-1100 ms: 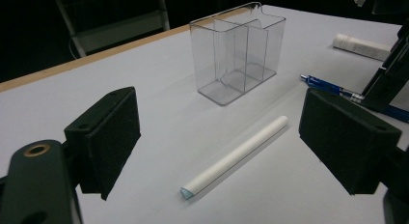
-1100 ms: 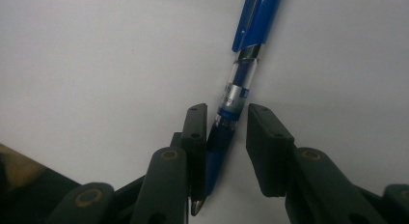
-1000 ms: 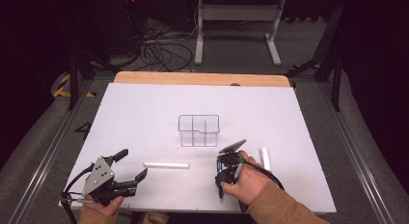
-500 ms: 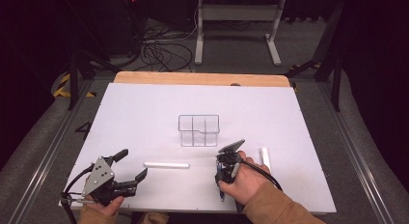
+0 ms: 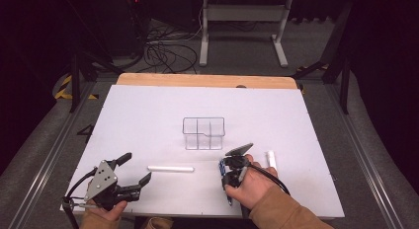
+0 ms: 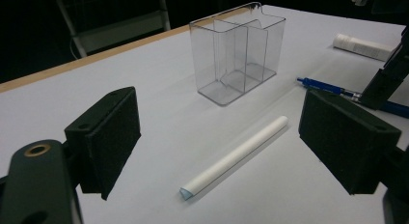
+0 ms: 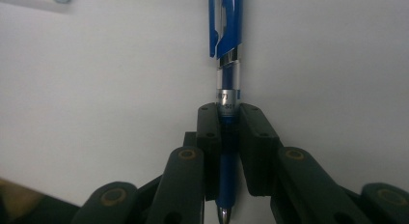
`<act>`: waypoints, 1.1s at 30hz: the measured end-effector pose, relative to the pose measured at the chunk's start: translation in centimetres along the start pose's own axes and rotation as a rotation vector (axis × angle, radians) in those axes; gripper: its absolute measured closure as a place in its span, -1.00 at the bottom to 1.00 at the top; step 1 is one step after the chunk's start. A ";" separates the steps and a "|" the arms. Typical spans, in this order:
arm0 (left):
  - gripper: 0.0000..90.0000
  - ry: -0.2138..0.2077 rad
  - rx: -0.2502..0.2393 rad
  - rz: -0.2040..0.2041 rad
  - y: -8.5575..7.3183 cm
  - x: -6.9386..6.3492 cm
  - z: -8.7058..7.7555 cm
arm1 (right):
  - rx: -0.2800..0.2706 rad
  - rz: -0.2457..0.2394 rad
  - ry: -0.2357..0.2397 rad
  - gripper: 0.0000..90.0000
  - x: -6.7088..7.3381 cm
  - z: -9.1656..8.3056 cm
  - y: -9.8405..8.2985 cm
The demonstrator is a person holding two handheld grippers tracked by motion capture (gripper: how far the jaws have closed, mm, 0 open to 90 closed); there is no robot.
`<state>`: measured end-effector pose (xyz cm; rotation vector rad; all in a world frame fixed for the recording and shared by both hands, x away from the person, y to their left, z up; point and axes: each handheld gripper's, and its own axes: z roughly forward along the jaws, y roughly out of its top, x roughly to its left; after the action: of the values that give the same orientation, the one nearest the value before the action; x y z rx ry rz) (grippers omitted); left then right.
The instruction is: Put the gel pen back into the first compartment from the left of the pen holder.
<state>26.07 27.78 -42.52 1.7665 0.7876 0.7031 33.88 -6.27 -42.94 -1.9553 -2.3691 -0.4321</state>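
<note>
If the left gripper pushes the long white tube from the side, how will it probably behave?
The white tube looks round and lies flat on the table, so it would probably roll away. It seems thin and hollow like rolled paper, so likely light. The left gripper fingers might dent it if they squeeze hard.

I see the blue pen (image 7: pixel 226 64), with its silver band and clip, lying flat on the white tabletop (image 5: pixel 148 120) at the near right, its barrel pinched between my right gripper's (image 5: pixel 231 173) closed jaws.
</note>
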 end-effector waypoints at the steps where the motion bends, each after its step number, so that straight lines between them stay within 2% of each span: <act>1: -0.65 -0.001 -0.001 -0.001 0.0 0.0 0.0 | -0.009 -0.016 0.013 0.77 0.0 -0.2 -0.1; 3: -0.65 -0.003 0.001 0.003 0.0 0.0 0.0 | -0.022 -0.030 0.029 0.77 0.2 -0.7 -0.3; 5: -0.65 -0.002 0.000 0.008 0.0 0.0 0.0 | -0.029 -0.066 0.036 0.77 0.3 -1.3 -0.4; 10: -0.65 -0.001 -0.005 0.002 0.1 -0.1 -0.1 | -0.058 -0.188 0.047 0.77 0.5 -2.9 -0.6; 14: -0.64 0.003 -0.005 0.015 0.1 -0.1 0.0 | -0.092 -0.294 0.059 0.77 0.3 -4.2 -0.3; 17: -0.52 0.014 -0.019 0.027 0.1 -0.1 -0.1 | -0.110 -0.367 0.065 0.77 0.1 -5.0 -0.1; 19: -0.48 0.014 -0.024 0.031 0.1 -0.1 -0.1 | -0.114 -0.427 0.070 0.77 0.1 -5.3 0.2; 21: -0.48 0.011 -0.026 0.033 0.1 -0.2 -0.1 | -0.121 -0.509 0.078 0.77 0.0 -5.6 0.5; 23: -0.47 0.022 -0.025 0.052 0.2 -0.2 -0.1 | -0.112 -0.579 0.076 0.77 0.0 -5.7 0.7; 28: -0.41 -0.009 -0.022 0.055 0.3 -0.1 0.0 | -0.096 -0.738 0.057 0.77 0.1 -5.9 1.1; 30: -0.40 -0.029 -0.014 0.059 0.4 0.0 0.1 | -0.083 -0.786 0.069 0.77 0.1 -5.9 1.3; 33: -0.40 -0.046 -0.005 0.062 0.5 0.1 0.2 | -0.079 -0.858 0.062 0.77 0.1 -5.9 1.5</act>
<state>26.39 27.59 -42.11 1.8026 0.7021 0.7027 34.43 -7.32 -36.96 -0.8105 -3.0635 -0.5899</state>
